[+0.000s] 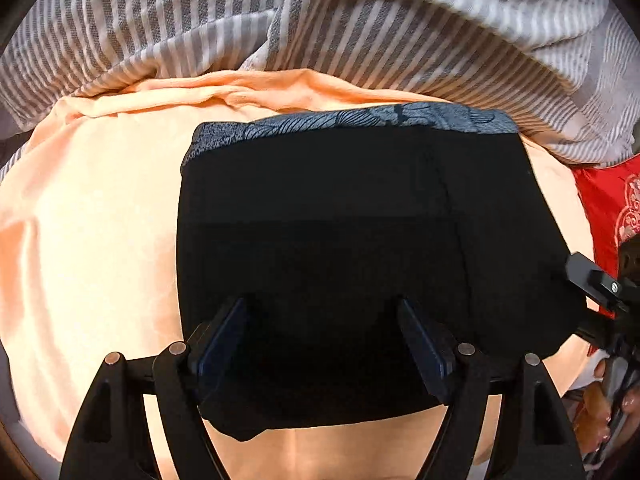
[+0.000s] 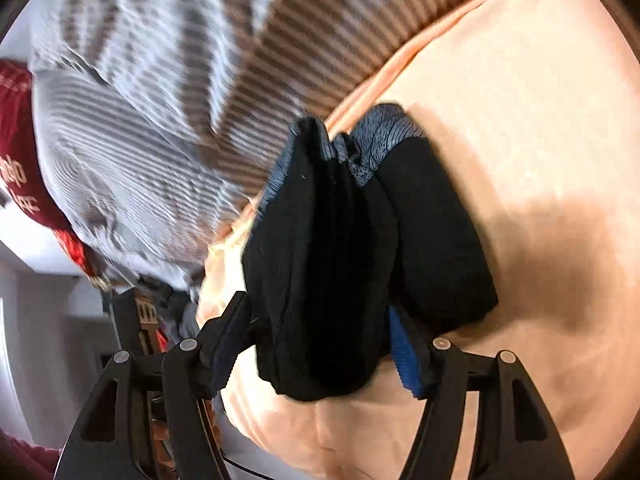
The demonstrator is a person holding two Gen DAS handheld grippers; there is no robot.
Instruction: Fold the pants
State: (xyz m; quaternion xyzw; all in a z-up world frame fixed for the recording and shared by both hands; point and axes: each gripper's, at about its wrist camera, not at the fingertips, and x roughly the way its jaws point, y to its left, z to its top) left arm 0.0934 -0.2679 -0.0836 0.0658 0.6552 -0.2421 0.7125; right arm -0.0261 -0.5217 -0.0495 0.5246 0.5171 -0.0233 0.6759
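Note:
The black pants [image 1: 340,240] lie folded into a compact rectangle on the peach sheet [image 1: 92,220], with a blue-grey patterned waistband [image 1: 360,120] along the far edge. My left gripper [image 1: 322,320] is open, its fingers spread over the near part of the fold. In the right wrist view the pants [image 2: 332,260] bulge up between the spread fingers of my right gripper [image 2: 320,320], with the waistband [image 2: 380,136] at the far end. The right gripper also shows at the right edge of the left wrist view [image 1: 600,284], beside the pants.
A grey and white striped blanket [image 1: 280,20] is bunched behind the pants, also in the right wrist view [image 2: 140,120]. A red cloth [image 1: 608,208] lies at the right. The peach sheet [image 2: 540,160] spreads around the pants.

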